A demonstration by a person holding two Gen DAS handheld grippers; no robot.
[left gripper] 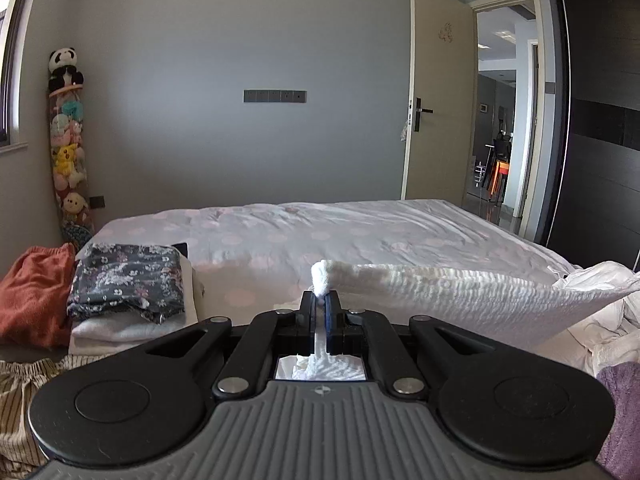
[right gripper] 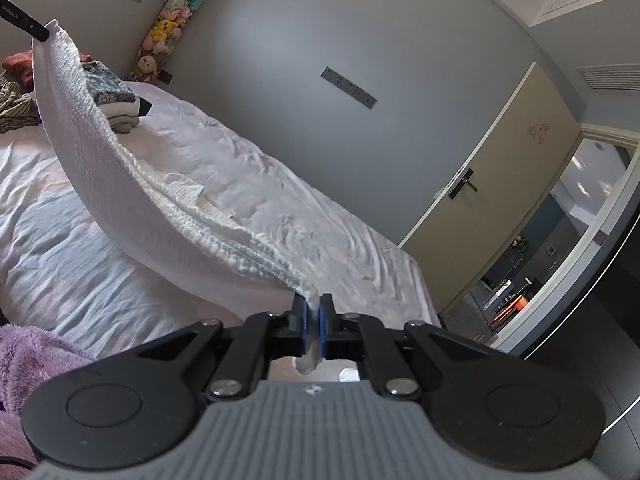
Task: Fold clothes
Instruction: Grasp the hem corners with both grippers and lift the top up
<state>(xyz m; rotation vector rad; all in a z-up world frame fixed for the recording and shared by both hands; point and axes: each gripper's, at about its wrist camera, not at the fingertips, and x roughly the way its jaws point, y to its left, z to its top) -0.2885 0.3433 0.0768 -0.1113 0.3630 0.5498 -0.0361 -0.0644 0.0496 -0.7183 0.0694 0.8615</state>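
A white textured garment [left gripper: 448, 296] hangs stretched in the air above the bed [left gripper: 320, 232]. My left gripper [left gripper: 320, 300] is shut on one of its corners, a tuft of cloth poking out above the pads. In the right wrist view the same garment [right gripper: 160, 184] sags in a long band from the far left down to my right gripper [right gripper: 314, 308], which is shut on the other corner, with cloth bunched between the blue pads. The left gripper's finger [right gripper: 28, 24] shows at the top left of that view, holding the far corner.
A stack of folded clothes [left gripper: 128, 288], dark floral on top, sits at the bed's left edge beside an orange-red cloth [left gripper: 36, 296] and a striped one [left gripper: 24, 392]. A purple fluffy garment [right gripper: 28, 360] and crumpled white clothes [left gripper: 600, 320] lie near me. An open door [left gripper: 440, 92] stands at the right.
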